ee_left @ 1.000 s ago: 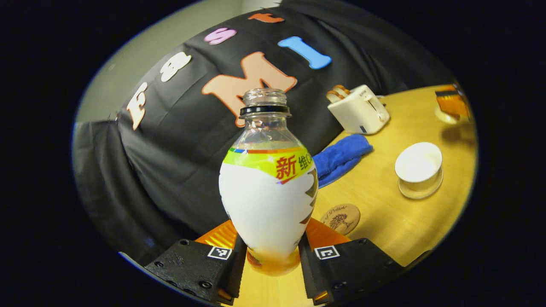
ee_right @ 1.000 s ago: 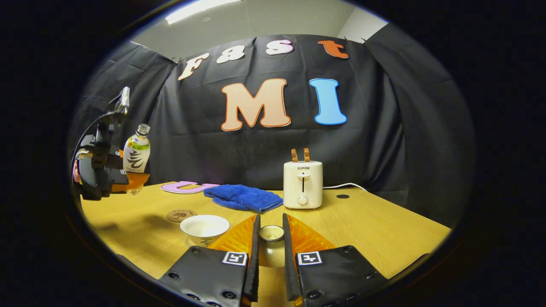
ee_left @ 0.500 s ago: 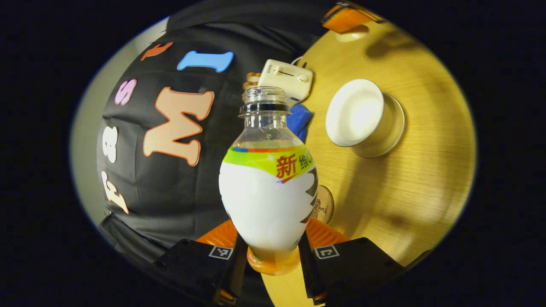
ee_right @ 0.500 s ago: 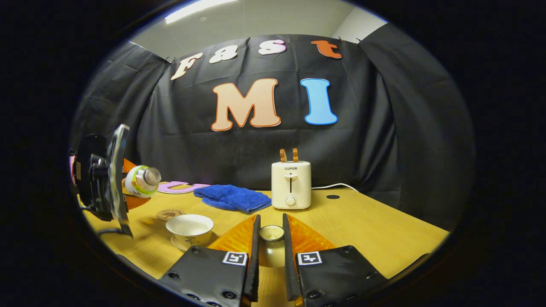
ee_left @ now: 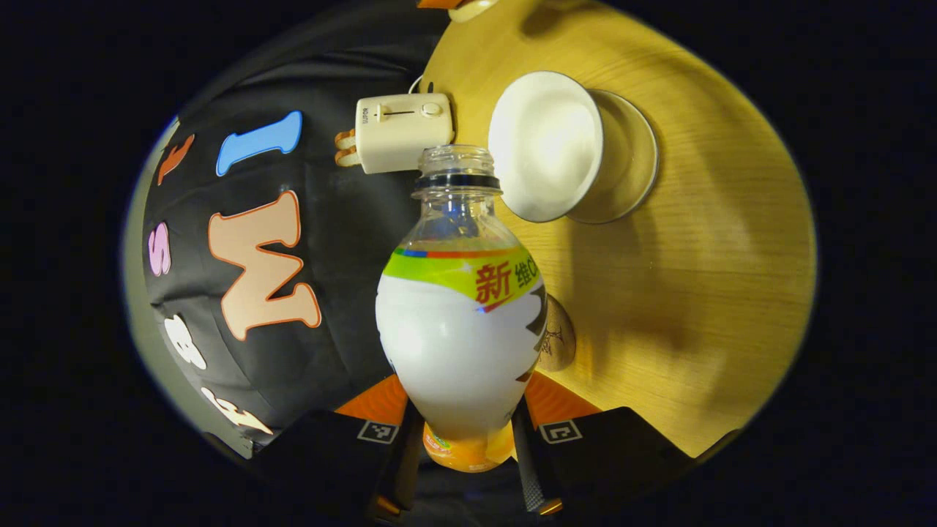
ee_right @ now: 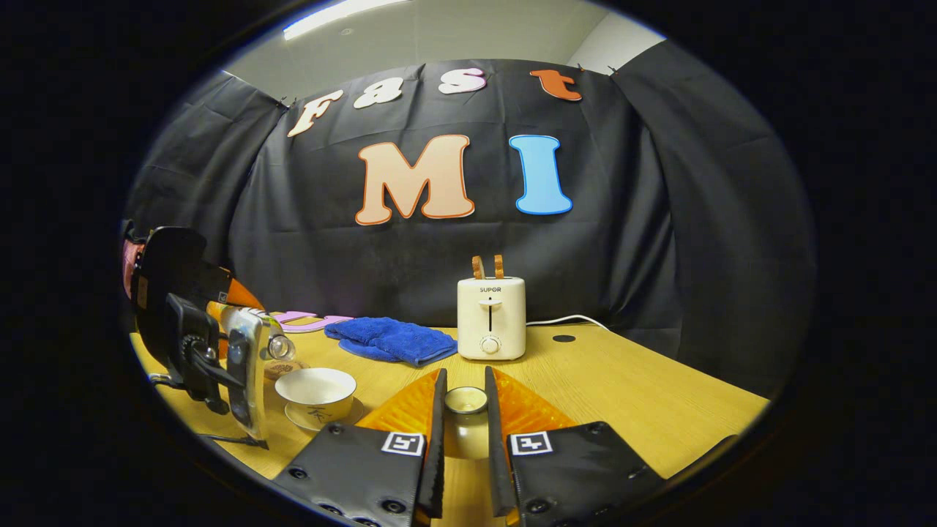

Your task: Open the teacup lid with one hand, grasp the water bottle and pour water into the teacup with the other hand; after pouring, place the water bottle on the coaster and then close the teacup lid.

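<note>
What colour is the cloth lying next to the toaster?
Blue. The cloth shows best in the right gripper view, beside the toaster.

Overhead light is falling on a warm scene, with strong fisheye bending at the edges.

In the right gripper view a ceiling light strip (ee_right: pixel 344 15) is glowing at the top, brightening the tabletop (ee_right: pixel 622 388) while the black cloth is staying dim. In the left gripper view the bottle (ee_left: pixel 457 322) is showing sharp and evenly lit, its clear neck catching small glints, and the teacup (ee_left: pixel 545 143) is washing out to near-white. Soft, broad shadows are lying across the wood there. Straight lines are curving toward the rim, and detail is softening and darkening near the edges.
</note>
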